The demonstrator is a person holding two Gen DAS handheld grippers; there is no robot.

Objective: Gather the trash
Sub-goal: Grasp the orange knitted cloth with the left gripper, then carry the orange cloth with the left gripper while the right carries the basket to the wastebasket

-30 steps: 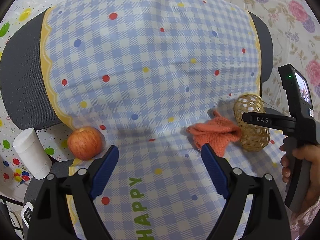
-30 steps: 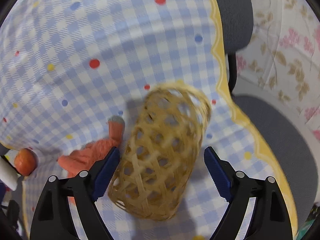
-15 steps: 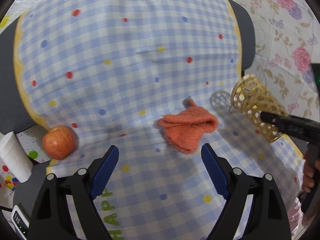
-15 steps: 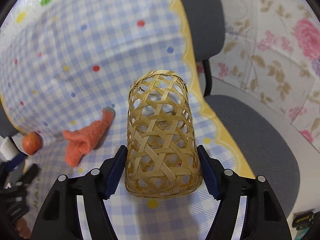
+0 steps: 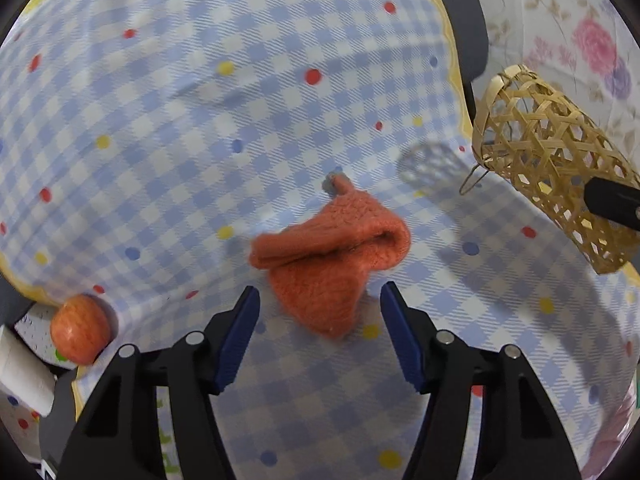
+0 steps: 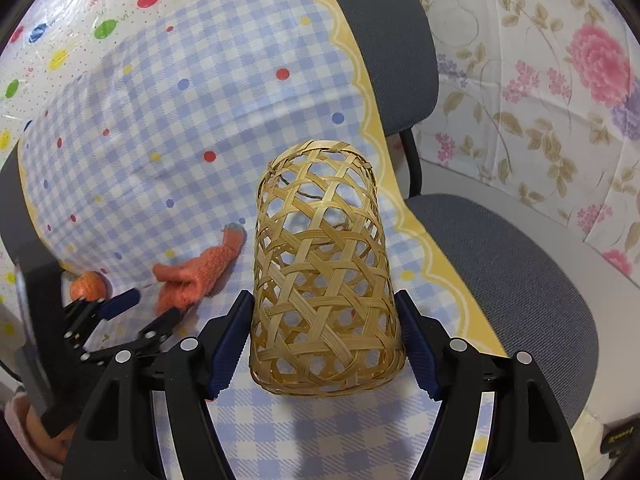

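An orange knitted cloth [image 5: 328, 256] lies crumpled on the blue checked tablecloth [image 5: 200, 120]. My left gripper [image 5: 319, 306] hovers right over the cloth's near corner. Its jaws are closing, with that corner between the blue pads, which do not press on it. My right gripper [image 6: 322, 300] is shut on a woven bamboo basket [image 6: 320, 272] and holds it on its side above the table, mouth pointing away. In the left wrist view the basket [image 5: 548, 160] hangs at the right, clear of its shadow. The right wrist view shows the cloth [image 6: 192, 276] and the left gripper [image 6: 136, 308] at lower left.
A red apple [image 5: 80, 330] sits at the tablecloth's left edge, with a white cylinder [image 5: 24, 372] beside it. Grey chairs [image 6: 520, 280] stand off the table's right side. A floral sheet [image 6: 560, 100] hangs behind them.
My left gripper has moved in and down over the orange cloth and its jaws have narrowed. My right gripper has shut on the basket and lifted it off the table.
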